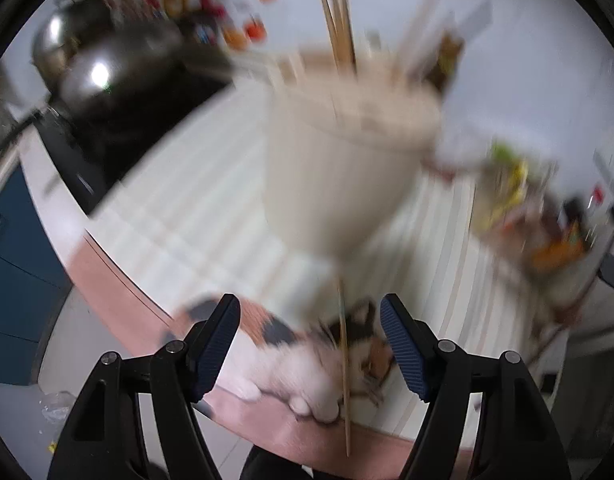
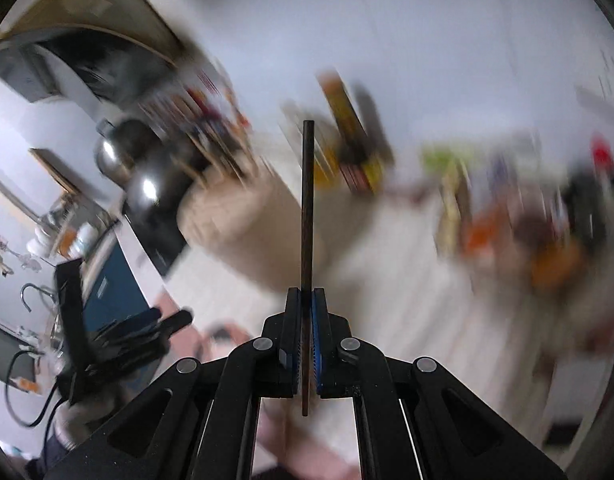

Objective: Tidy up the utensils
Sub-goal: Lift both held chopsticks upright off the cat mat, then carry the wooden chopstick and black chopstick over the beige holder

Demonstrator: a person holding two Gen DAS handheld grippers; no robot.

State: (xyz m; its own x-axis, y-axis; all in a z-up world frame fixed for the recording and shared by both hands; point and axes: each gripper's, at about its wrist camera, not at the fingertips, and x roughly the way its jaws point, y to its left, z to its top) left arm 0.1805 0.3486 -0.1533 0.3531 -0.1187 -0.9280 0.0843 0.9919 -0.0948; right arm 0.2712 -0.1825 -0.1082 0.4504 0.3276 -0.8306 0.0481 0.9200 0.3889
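Over the striped counter (image 1: 195, 216), left tongs (image 1: 309, 346) are standing spread around a light chopstick (image 1: 344, 368), untouched; right tongs (image 2: 305, 334) are pinching a dark chopstick (image 2: 308, 208) near the beige holder (image 2: 243, 224).

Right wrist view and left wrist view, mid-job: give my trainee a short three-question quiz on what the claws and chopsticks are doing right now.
1. True or false: the right claw is shut on a thin dark chopstick.
2. In the left wrist view, the left claw is: A open, B shut.
3. What stands in the blurred beige round holder on the white striped countertop?

Key: 1 true. 2 A; a thin light wooden chopstick shows between the pads, untouched. 3 Upright wooden chopsticks.
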